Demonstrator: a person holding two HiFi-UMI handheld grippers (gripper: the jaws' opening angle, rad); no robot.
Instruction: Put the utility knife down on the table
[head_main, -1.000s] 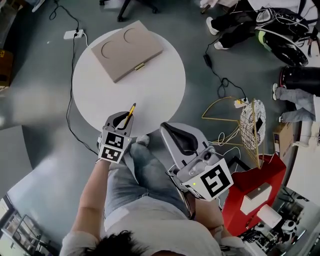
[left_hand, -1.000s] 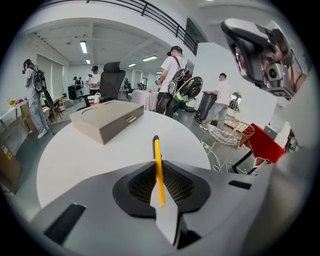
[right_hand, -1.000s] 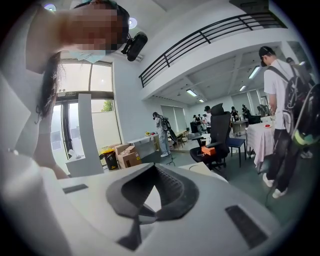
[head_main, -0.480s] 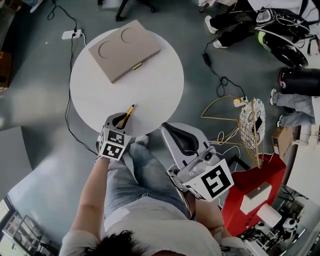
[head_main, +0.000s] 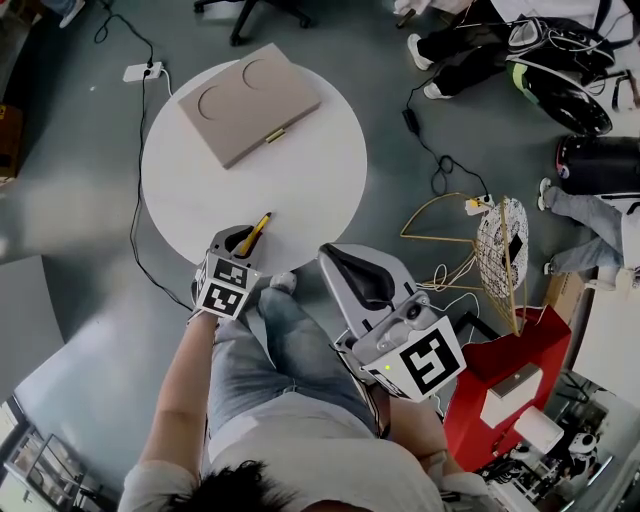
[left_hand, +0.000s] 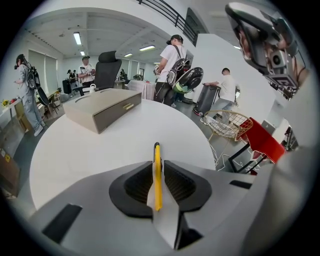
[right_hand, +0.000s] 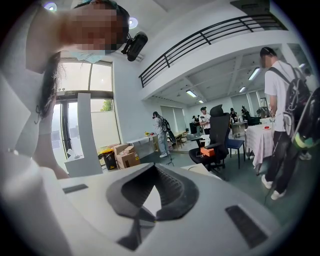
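The yellow utility knife (head_main: 259, 229) sticks out forward from my left gripper (head_main: 241, 241), which is shut on it. It hangs over the near edge of the round white table (head_main: 300, 170). In the left gripper view the utility knife (left_hand: 157, 172) stands on edge between the dark pads (left_hand: 135, 185), its tip over the white table (left_hand: 100, 150). I cannot tell whether it touches the top. My right gripper (head_main: 348, 264) is off the table to the right, over the person's lap. In its own view the right gripper (right_hand: 150, 194) is shut with nothing in it.
A flat taupe box (head_main: 251, 101) with a brass clasp lies at the table's far side, also seen as the taupe box (left_hand: 100, 110). A gold wire basket (head_main: 510, 250) and a red stand (head_main: 510, 370) sit on the floor at the right. Cables (head_main: 140, 150) run beside the table.
Hardly anything: my left gripper stays shut on the knife at the table's near edge, and the right gripper has not moved.
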